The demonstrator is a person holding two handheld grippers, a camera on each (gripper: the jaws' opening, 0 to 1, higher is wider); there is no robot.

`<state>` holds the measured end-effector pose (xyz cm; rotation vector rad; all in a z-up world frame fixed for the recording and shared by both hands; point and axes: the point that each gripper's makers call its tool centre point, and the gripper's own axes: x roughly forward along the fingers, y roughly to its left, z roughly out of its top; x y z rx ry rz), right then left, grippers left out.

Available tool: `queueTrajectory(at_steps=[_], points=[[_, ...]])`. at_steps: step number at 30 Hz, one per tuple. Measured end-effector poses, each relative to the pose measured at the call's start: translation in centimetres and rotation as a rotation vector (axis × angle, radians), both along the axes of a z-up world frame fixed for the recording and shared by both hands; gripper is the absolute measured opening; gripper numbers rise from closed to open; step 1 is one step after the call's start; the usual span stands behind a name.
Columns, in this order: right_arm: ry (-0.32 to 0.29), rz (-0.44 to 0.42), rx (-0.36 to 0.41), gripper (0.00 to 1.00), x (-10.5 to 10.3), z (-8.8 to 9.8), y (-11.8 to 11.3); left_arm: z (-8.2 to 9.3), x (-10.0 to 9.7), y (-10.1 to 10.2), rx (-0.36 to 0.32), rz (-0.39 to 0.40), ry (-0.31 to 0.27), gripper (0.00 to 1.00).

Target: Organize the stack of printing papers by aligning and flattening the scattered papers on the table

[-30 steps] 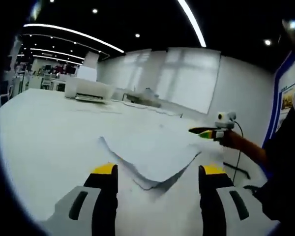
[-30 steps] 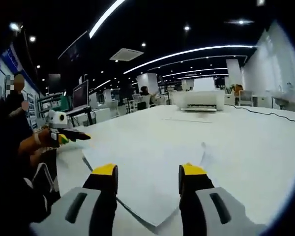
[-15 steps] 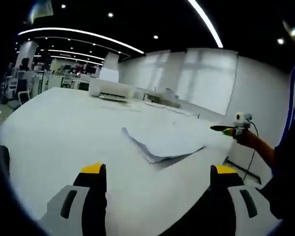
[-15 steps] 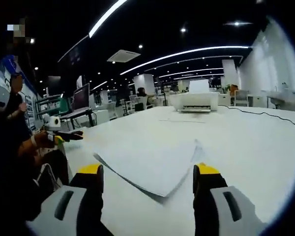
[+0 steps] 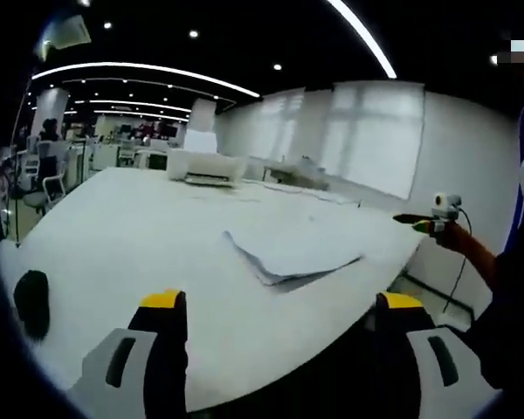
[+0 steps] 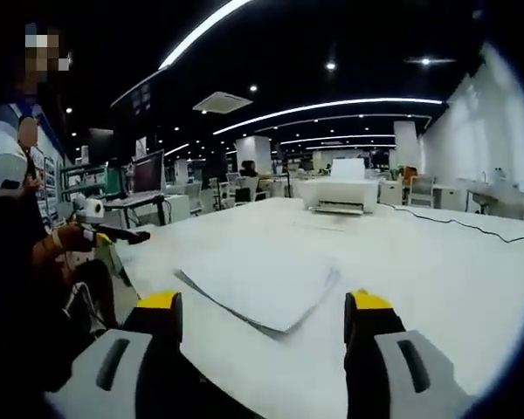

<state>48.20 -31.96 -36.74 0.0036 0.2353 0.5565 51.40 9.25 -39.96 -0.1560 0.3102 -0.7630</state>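
A stack of white printing papers point(image 5: 297, 253) lies flat on the white table point(image 5: 122, 227), its sheets roughly aligned with edges slightly fanned. In the right gripper view the same stack of papers point(image 6: 262, 286) sits just beyond the jaws. My left gripper point(image 5: 279, 305) is open, pulled back past the table's near edge, holding nothing. My right gripper point(image 6: 262, 310) is open too, also back from the stack. The right gripper point(image 5: 432, 223) shows at the right of the left gripper view, and the left gripper point(image 6: 100, 231) at the left of the right gripper view.
A white printer point(image 5: 205, 166) stands at the table's far end, also seen as the printer point(image 6: 345, 194) in the right gripper view. A cable point(image 6: 472, 225) runs along the table's right. A black object point(image 5: 31, 301) sits low at the left. Desks and monitors point(image 6: 148, 170) stand behind.
Both grippers have drawn back from the paper stack, which now lies farther off and flatter on the table. Their jaws have opened wider.
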Motion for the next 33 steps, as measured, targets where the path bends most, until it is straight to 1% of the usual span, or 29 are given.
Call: queueTrajectory(at_steps=[1, 5, 7, 8, 11, 13, 15, 17, 18, 20, 23, 25, 29, 33], points=[[-0.003, 0.001, -0.007, 0.71, -0.5, 0.2, -0.3, 0.2, -0.5, 0.1, 0.001, 0.004, 0.002, 0.92], [0.007, 0.002, 0.008, 0.72, -2.9, 1.0, -1.2, 0.2, -3.2, 1.1, 0.031, 0.022, -0.001, 0.92], [0.007, -0.018, 0.026, 0.72, -4.2, 1.2, -1.6, 0.0, -4.5, 1.8, 0.030, 0.039, 0.009, 0.92], [0.002, -0.028, 0.028, 0.72, -5.1, 1.1, -1.7, -0.2, -5.1, 2.1, 0.024, 0.046, 0.012, 0.92], [-0.008, -0.038, 0.035, 0.71, -6.5, 0.7, -1.5, -0.6, -6.7, 2.5, 0.019, 0.057, 0.020, 0.92], [-0.007, -0.037, 0.040, 0.71, -7.5, 0.2, -1.3, -0.8, -7.6, 2.6, 0.026, 0.058, 0.024, 0.92], [-0.012, -0.036, 0.024, 0.71, -7.7, -0.1, -1.2, -0.8, -8.5, 2.8, 0.032, 0.055, 0.020, 0.92], [-0.009, -0.040, 0.025, 0.71, -7.9, 0.2, -1.2, -0.3, -9.6, 2.9, 0.021, 0.052, 0.005, 0.93], [-0.024, -0.038, 0.032, 0.71, -8.1, 0.6, -1.1, -0.1, -9.9, 3.0, 0.018, 0.053, -0.004, 0.93], [-0.067, -0.059, 0.060, 0.72, -8.3, 1.5, -1.5, 0.4, -10.8, 3.4, 0.009, 0.067, -0.021, 0.92], [-0.039, -0.095, 0.128, 0.72, -8.4, 1.5, -2.4, 0.9, -11.8, 4.2, -0.019, 0.101, -0.043, 0.91], [-0.048, -0.114, 0.151, 0.71, -8.4, 1.8, -2.7, 1.1, -12.6, 4.6, -0.030, 0.109, -0.055, 0.91], [-0.060, -0.109, 0.168, 0.69, -8.8, 2.6, -1.6, 1.6, -13.3, 5.2, -0.047, 0.135, -0.076, 0.91], [-0.081, -0.096, 0.173, 0.69, -9.4, 3.5, -0.7, 1.4, -13.8, 4.7, -0.050, 0.124, -0.074, 0.90]])
